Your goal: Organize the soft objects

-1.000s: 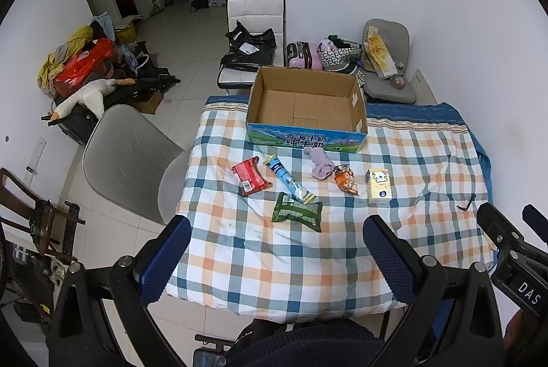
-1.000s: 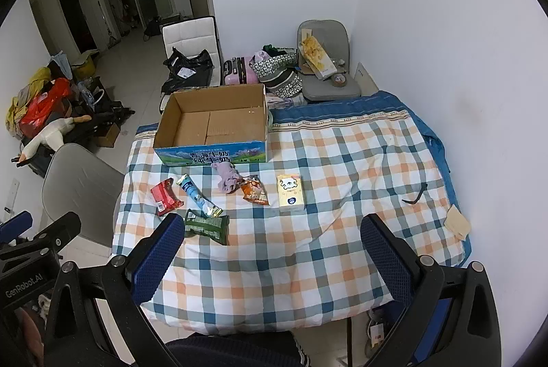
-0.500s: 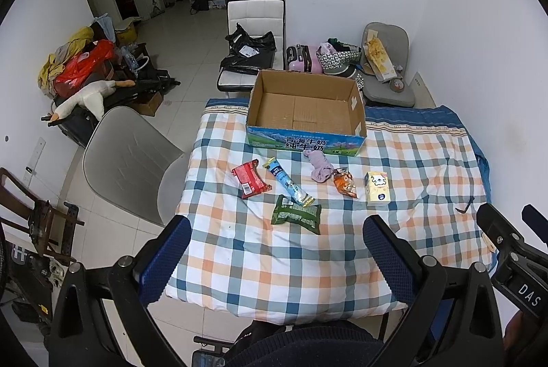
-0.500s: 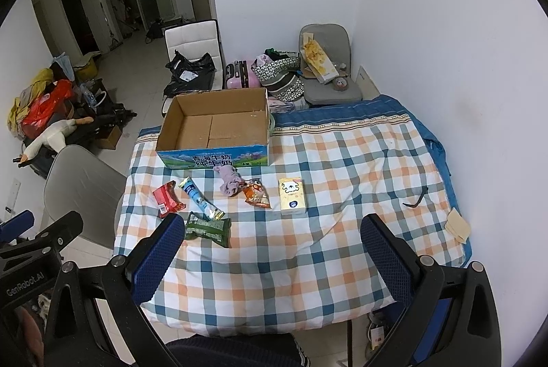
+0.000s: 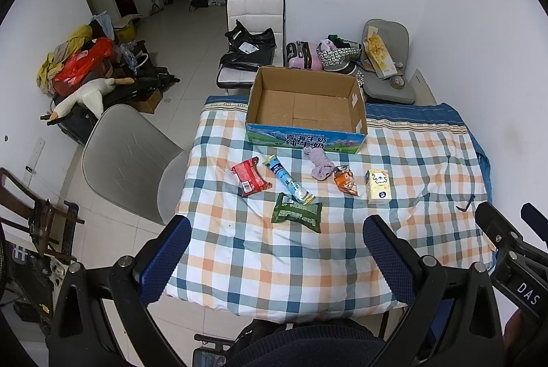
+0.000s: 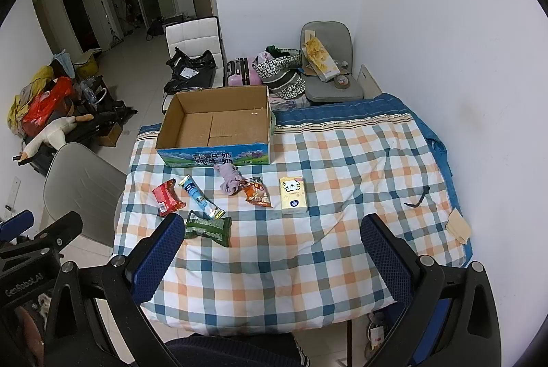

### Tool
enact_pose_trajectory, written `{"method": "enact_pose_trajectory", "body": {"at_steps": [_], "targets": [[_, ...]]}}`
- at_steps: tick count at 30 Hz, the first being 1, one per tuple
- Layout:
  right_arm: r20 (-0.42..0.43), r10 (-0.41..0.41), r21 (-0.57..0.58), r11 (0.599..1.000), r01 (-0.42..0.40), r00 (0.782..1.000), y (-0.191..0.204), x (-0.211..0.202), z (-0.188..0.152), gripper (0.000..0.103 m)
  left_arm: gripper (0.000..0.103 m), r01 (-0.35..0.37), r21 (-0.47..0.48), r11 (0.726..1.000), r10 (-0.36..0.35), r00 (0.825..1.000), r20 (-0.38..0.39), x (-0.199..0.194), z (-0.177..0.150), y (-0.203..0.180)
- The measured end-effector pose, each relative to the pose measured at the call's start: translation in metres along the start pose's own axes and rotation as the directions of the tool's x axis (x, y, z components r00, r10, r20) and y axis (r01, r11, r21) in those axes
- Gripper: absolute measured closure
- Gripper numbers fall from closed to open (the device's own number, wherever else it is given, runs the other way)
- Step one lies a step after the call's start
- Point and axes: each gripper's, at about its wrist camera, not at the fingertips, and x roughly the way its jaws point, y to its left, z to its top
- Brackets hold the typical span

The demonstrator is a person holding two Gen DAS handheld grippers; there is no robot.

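Note:
An open cardboard box (image 5: pixel 306 108) (image 6: pixel 219 127) stands empty at the far side of the checked table. In front of it lie a red packet (image 5: pixel 250 181) (image 6: pixel 166 197), a blue tube-shaped packet (image 5: pixel 287 185) (image 6: pixel 200 197), a green packet (image 5: pixel 297 212) (image 6: pixel 209 227), a purple cloth (image 5: pixel 320 163) (image 6: pixel 230 178), an orange packet (image 5: pixel 345 180) (image 6: pixel 257 192) and a yellow tissue pack (image 5: pixel 377 186) (image 6: pixel 293 194). My left gripper (image 5: pixel 277 242) and right gripper (image 6: pixel 272 240) hang open high above the table's near edge, holding nothing.
The checked cloth (image 5: pixel 308 250) covers the table. A grey chair (image 5: pixel 126 158) stands at its left side. A black strap (image 6: pixel 418 197) and a beige pad (image 6: pixel 457 226) lie near the right edge. Behind the box stand a white chair (image 5: pixel 255 38), bags and a grey seat.
Both grippers have drawn back and risen a little; the table looks slightly smaller and farther. Nothing on the table moved.

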Motion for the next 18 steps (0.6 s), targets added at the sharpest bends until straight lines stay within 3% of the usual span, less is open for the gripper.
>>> {"method": "enact_pose_trajectory", "body": {"at_steps": [10, 15, 18], "targets": [[-0.019, 0.006, 0.021, 1.000, -0.006, 1.000, -0.003, 0.015, 0.001, 0.000, 0.000, 0.011, -0.007, 1.000, -0.011, 1.000, -0.004, 0.013, 0.008, 0.000], [-0.113, -0.015, 0.057, 0.998, 0.022, 0.993, -0.019, 0.068, 0.008, 0.000, 0.000, 0.041, -0.070, 0.997, -0.045, 0.998, -0.051, 0.063, 0.022, 0.002], [-0.185, -0.030, 0.064, 0.997, 0.042, 0.982, -0.033, 0.115, 0.010, 0.000, 0.000, 0.057, -0.119, 0.991, -0.073, 0.988, -0.134, 0.115, 0.025, 0.004]]}}
